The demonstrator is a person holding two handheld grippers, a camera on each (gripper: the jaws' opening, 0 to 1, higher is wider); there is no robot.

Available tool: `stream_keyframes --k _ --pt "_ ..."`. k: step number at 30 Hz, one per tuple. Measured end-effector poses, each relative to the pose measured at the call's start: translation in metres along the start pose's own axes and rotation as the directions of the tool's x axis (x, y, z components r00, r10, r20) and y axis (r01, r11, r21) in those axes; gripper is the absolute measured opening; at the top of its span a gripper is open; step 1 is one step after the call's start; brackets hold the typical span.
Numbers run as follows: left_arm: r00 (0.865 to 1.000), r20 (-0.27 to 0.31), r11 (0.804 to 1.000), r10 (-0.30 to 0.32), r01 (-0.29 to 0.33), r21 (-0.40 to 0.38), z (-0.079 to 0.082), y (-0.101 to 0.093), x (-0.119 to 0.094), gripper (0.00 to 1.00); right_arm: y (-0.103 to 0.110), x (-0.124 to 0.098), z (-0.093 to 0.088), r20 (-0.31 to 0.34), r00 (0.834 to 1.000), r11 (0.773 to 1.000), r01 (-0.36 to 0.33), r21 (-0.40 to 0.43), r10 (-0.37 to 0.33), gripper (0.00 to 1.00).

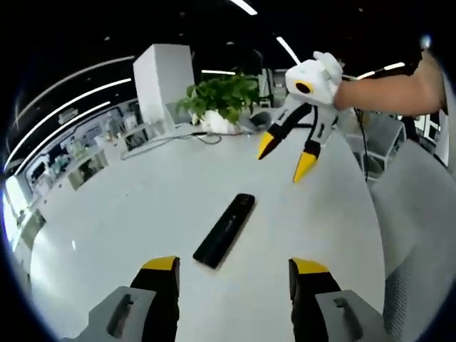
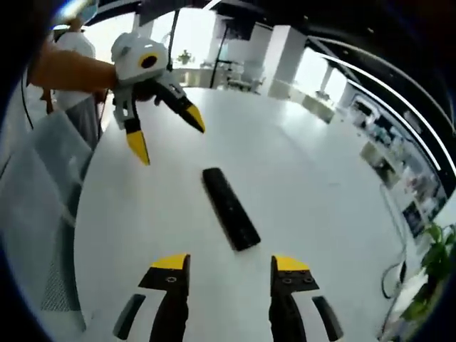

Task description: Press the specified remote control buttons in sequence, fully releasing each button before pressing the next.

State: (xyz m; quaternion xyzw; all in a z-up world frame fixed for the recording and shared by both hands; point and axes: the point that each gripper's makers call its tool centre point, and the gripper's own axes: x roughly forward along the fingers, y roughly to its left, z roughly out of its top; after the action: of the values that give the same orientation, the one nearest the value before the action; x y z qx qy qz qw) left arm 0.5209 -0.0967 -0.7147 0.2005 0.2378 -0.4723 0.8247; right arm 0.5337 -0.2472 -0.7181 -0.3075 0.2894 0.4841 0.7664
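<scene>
No button is being pressed at this moment, and nothing in the views shows that any has been; as a judgement, the whole pressing sequence is taken to be still ahead, or a pause between presses is under way.

In the left gripper view, the remote control (image 1: 225, 229) is seen lying flat on the white table (image 1: 107, 221), just below the centre of the frame, set diagonally and just beyond the left gripper (image 1: 233, 271), whose yellow-tipped jaws are spread apart and hold nothing. The right gripper (image 1: 287, 155) is seen in the upper right of that frame, raised above the table and well apart from the remote, its jaws parted and empty. A potted plant (image 1: 221, 100) is seen at the top centre.

In the right gripper view, the remote lies in the middle of the frame, untouched.

The remote is a long, slim black bar with squared ends. Its buttons cannot be made out; whether the keypad faces upward cannot be told.
</scene>
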Motion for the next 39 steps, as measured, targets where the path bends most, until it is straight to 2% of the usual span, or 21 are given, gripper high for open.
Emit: stream_keyframes --k 17,20,29,39 --pt "1.000 0.023 0.999 0.022 -0.021 -0.048 -0.004 -0.008 -0.005 0.71 0.007 -0.005 0.004 0.053 0.998 0.999 0.033 0.034 -0.034 0.46" --pt "0.999 0.044 0.998 0.030 -0.027 -0.061 -0.002 -0.009 -0.006 0.76 0.010 -0.005 0.003 0.061 0.997 0.998 0.039 0.039 -0.041 0.48" --pt "0.997 0.071 0.996 0.040 -0.033 -0.085 0.000 -0.022 -0.009 0.80 0.023 -0.009 -0.002 0.087 0.995 0.996 0.051 0.067 -0.057 0.53" --pt "0.990 0.126 0.989 0.067 -0.048 -0.142 0.002 -0.034 -0.015 0.90 0.035 -0.015 0.003 0.133 0.988 0.994 0.066 0.088 -0.078 0.60"
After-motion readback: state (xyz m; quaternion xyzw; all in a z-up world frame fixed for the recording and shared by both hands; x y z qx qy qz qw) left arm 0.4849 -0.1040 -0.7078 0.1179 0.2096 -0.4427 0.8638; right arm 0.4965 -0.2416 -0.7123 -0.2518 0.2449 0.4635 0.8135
